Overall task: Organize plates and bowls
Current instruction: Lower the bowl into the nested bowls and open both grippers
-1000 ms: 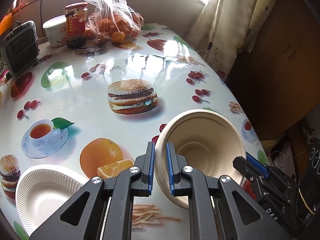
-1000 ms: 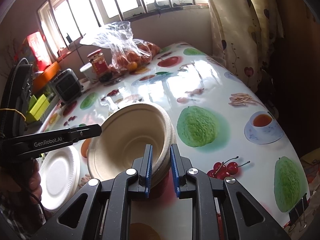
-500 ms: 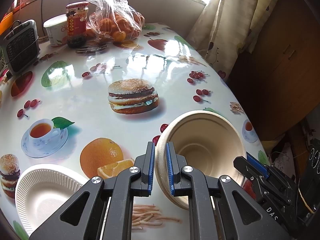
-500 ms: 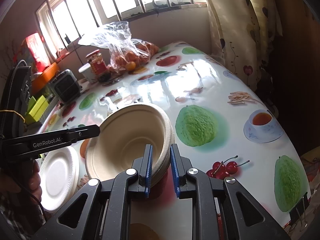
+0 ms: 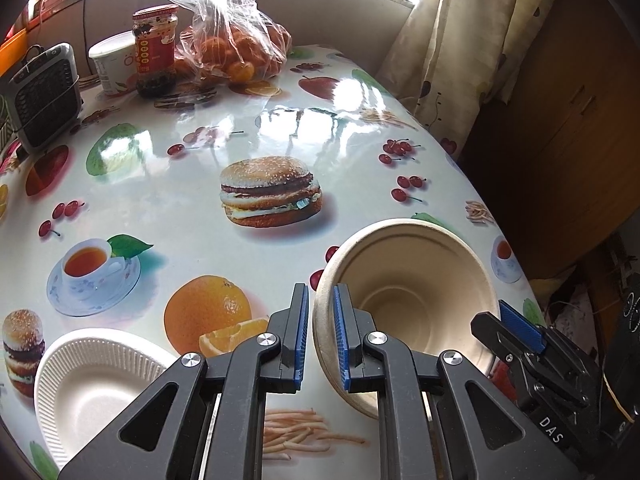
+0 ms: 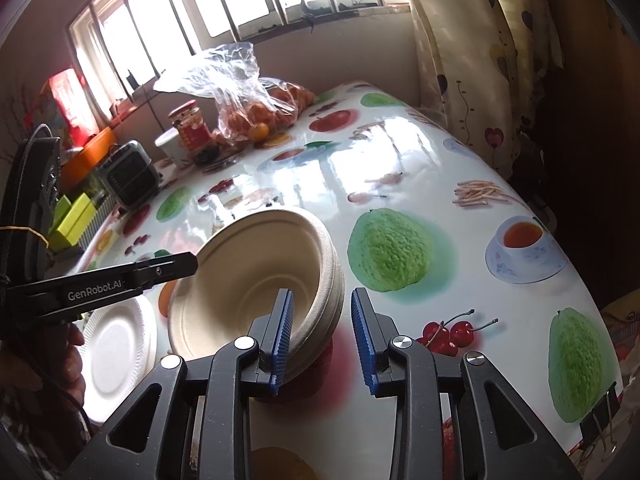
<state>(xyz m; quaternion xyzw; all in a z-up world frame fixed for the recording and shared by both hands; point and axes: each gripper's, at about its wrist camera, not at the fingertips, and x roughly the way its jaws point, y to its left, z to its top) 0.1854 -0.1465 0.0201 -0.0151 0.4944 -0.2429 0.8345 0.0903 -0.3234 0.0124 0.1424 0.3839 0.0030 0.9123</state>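
The left gripper [image 5: 320, 336] has its jaws pinched on the near rim of the beige paper bowl [image 5: 404, 300], holding it tipped up toward the camera. In the right wrist view the rim shows layered edges, so it looks like several bowls nested together. The right gripper [image 6: 322, 336] has its jaws spread apart, one inside the wall and one outside, not pressing.

The step appears to be passing the bowl stack to the left side for setting down. To do it well, I'd draw the right jaws straight back off the rim so they don't snag or peel a layer, and keep the left grip firm, since a single rim pinch lets the stack swing.

The white paper plates [image 5: 96, 384] sit by the desk's [image 5: 168, 200] near-left edge. The bowls hang near the right edge, so any drop there risks the floor. The glossy middle is bare; jar [image 5: 155, 50] and bag of oranges [image 5: 236, 48] stand well apart at the back.
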